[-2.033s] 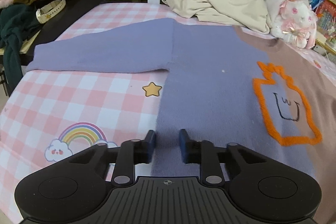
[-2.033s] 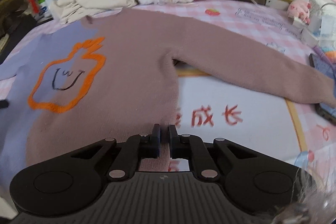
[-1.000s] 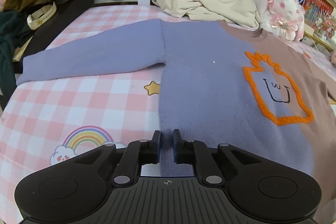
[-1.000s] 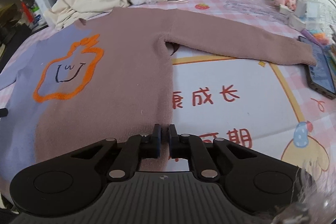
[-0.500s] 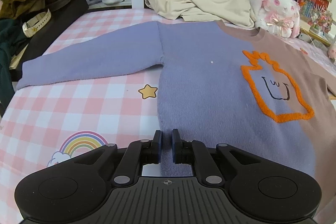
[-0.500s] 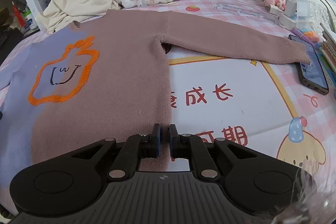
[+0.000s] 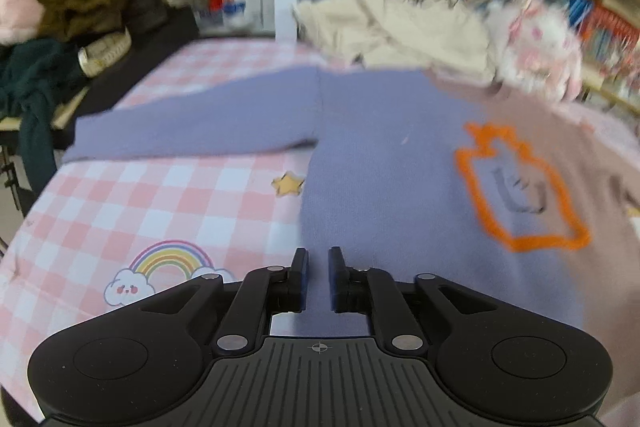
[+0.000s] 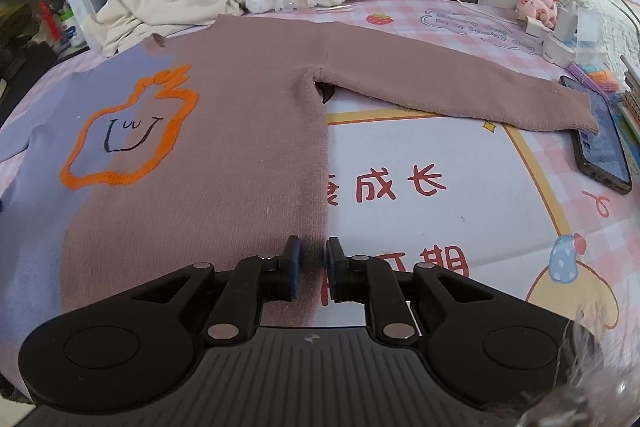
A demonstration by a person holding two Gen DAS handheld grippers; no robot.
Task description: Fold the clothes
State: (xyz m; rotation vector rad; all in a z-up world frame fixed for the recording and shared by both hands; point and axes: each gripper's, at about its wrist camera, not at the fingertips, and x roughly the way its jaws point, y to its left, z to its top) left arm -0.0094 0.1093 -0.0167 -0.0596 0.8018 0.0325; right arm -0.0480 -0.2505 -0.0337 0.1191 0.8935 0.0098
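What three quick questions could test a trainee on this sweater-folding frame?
1. True or false: both sleeves of the sweater are already folded onto its body.
2. What lies by the cuff of the brown sleeve? A) a phone B) scissors C) a mug
3. What colour is the outline stitched around the face on the chest?

Key: 1 false, both sleeves lie spread out; 2 A; 3 orange.
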